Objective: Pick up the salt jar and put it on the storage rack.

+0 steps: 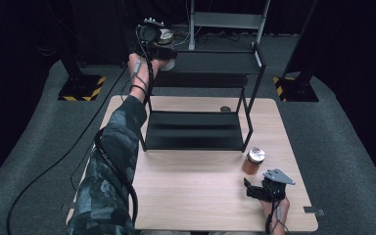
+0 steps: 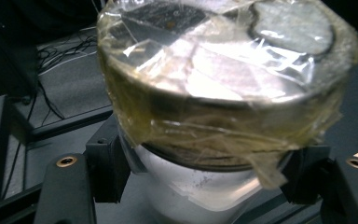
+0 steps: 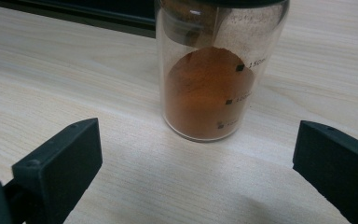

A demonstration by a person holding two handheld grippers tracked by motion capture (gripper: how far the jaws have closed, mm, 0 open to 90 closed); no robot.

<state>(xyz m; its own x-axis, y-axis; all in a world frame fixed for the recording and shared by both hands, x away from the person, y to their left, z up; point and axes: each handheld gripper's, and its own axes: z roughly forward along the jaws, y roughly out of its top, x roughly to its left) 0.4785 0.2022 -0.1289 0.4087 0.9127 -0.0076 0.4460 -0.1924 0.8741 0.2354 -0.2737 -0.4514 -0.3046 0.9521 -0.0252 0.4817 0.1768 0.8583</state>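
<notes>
Item one: white jar with a taped-over metal lid, clamped by the left gripper below the lid, both pads pressed against the pale wall. It is held upright at the left end of the upper shelf of the black rack, at the far side of the table. Whether the base already rests on the shelf cannot be told.

Handling note: the jar should be kept vertical and lowered until the base is judged fully borne by the shelf, well in from the edge, before the jaws are released. The loose tape hanging near one pad could be dragged on withdrawal, so a straight, slow retreat is advised.

Item two: glass jar of orange-brown powder, standing on the table near the rack's right front leg. The right gripper is held just short of it, jaws spread wide, nothing between them. An approach centred on the glass body is advised, the pads to be closed below the lid.
</notes>
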